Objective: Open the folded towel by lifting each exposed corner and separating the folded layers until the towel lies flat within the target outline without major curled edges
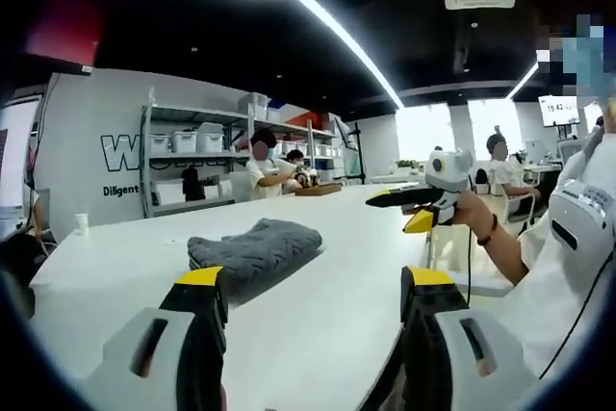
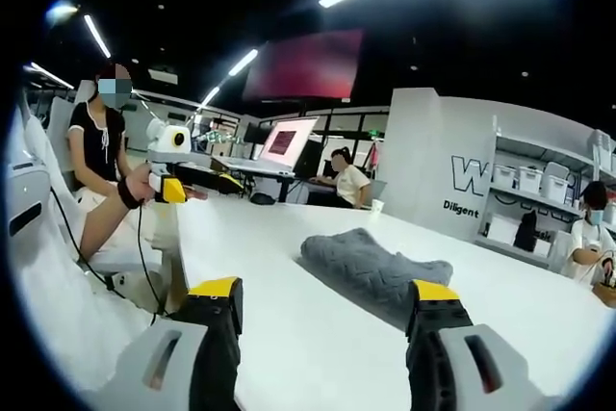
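Observation:
A grey folded towel [image 1: 255, 247] with a ribbed weave lies on the white table [image 1: 106, 276], ahead of my left gripper [image 1: 314, 281]. That gripper stands open, its yellow-tipped jaws wide apart and short of the towel. The right gripper [image 1: 409, 207], held in a hand with a wristband, comes in from the right above the table. In the right gripper view the same towel [image 2: 375, 271] lies ahead of my right gripper [image 2: 324, 291], which is open and holds nothing. The left gripper [image 2: 192, 183] shows at the left, over the table's edge [image 2: 192, 238].
Shelves with white bins [image 1: 192, 156] stand against the back wall. People sit at the far end of the table [image 1: 265, 166]. A paper cup [image 1: 82, 223] stands near the left edge. A laptop [image 2: 287, 141] is open on another desk, and a person in a black top [image 2: 101, 141] sits at the left.

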Motion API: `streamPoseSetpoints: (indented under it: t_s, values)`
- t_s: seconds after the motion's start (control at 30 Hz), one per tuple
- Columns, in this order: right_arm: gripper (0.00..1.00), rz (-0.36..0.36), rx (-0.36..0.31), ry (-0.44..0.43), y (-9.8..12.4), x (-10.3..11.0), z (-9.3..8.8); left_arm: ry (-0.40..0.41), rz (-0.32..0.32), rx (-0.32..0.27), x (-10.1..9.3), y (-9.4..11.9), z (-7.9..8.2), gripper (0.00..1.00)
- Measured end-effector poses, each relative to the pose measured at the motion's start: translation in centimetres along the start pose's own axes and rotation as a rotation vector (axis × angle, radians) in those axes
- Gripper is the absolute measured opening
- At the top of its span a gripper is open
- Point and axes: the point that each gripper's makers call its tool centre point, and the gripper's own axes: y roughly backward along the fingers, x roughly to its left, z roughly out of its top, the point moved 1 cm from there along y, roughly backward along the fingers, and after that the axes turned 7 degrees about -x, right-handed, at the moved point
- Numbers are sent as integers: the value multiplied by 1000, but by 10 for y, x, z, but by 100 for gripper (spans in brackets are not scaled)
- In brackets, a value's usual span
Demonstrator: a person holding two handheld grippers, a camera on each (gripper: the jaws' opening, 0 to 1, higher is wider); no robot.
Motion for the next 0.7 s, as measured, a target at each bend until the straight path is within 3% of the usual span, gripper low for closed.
streamPoseSetpoints:
  t_s: [0.7]
  values:
    - [66,-10,-3,-4,-5,-11,5,40,-16,-8,7,-8,-3,70]
